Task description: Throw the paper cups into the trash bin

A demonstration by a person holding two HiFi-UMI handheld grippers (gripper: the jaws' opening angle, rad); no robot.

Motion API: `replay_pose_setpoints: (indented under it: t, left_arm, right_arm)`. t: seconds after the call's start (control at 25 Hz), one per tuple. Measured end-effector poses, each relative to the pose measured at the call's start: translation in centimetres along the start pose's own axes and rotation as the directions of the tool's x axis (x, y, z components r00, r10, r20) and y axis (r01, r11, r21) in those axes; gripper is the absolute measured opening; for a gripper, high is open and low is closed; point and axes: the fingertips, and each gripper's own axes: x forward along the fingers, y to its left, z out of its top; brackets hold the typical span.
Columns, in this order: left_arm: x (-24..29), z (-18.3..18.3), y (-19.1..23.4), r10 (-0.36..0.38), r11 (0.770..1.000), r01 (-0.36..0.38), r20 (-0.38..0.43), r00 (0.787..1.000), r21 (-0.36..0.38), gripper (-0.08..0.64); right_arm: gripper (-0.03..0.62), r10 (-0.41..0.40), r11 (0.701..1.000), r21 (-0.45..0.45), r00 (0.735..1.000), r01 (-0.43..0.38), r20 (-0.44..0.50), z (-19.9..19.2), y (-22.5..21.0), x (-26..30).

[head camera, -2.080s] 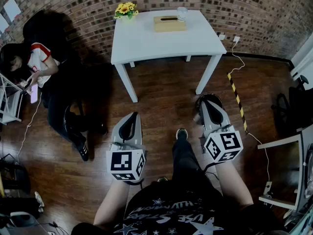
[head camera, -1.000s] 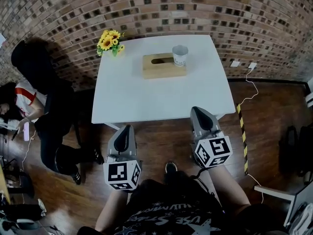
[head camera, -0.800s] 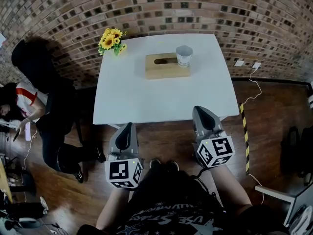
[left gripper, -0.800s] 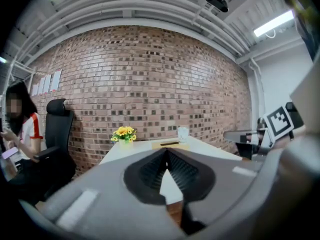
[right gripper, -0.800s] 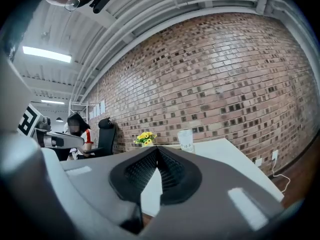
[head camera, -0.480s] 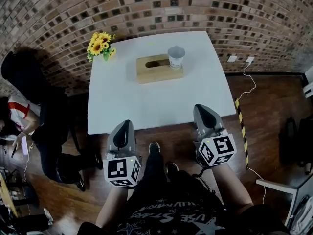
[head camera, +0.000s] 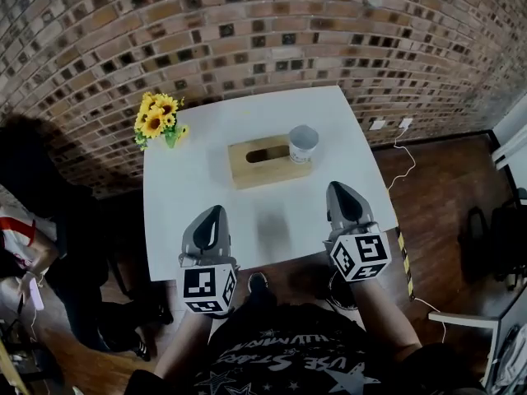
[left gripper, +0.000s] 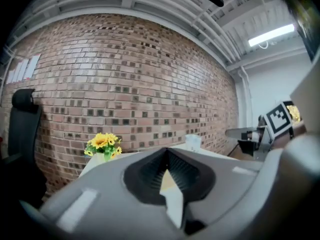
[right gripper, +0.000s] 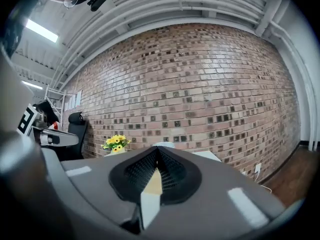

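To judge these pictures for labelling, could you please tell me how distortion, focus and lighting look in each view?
Head view: strong fisheye bows the brick wall; the white table is brightly lit. Left gripper view: the near left gripper is soft, and a ceiling light glares. Right gripper view: black corners, curved wall.

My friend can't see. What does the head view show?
A paper cup stands beside a wooden box on a white table, with sunflowers at its far left corner. The left gripper and right gripper, both shut, hover over its near edge.
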Motion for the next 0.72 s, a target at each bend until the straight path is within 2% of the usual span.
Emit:
replay_pose_setpoints:
  t: [0.2,0.36,0.56,0.72]
  left_arm:
    - [3.0,0.2,2.7,-0.03,0.999,0.03,-0.001,1.0,-0.012,0.005]
    - [5.1,-0.8,4.1,-0.061,0.998,0.061,-0.029,0.998,-0.017,0.005]
    - [6.9,-1.4,4.2,-0.09,0.996,0.09,-0.05,0.995,-0.016,0.005]
    - [8.1,-1.5,3.7,-0.088,0.996,0.088,-0.073,0.993,-0.015,0.005]
  right_arm:
    - [0.008,-0.097,0.995,-0.036,0.995,0.096,-0.036,-1.7,-0.5,4.0]
    - [0.023,-0.078,0.996,-0.05,0.993,0.074,-0.087,-3.7,-0.1,6.6]
    - [0.259,-0.036,0.997,-0.066,0.988,0.027,-0.148,-5.9,-0.1,8.0]
    - [0.373,0.001,0.997,-0.071,0.985,-0.013,-0.174,-7.0,-0.4,9.8]
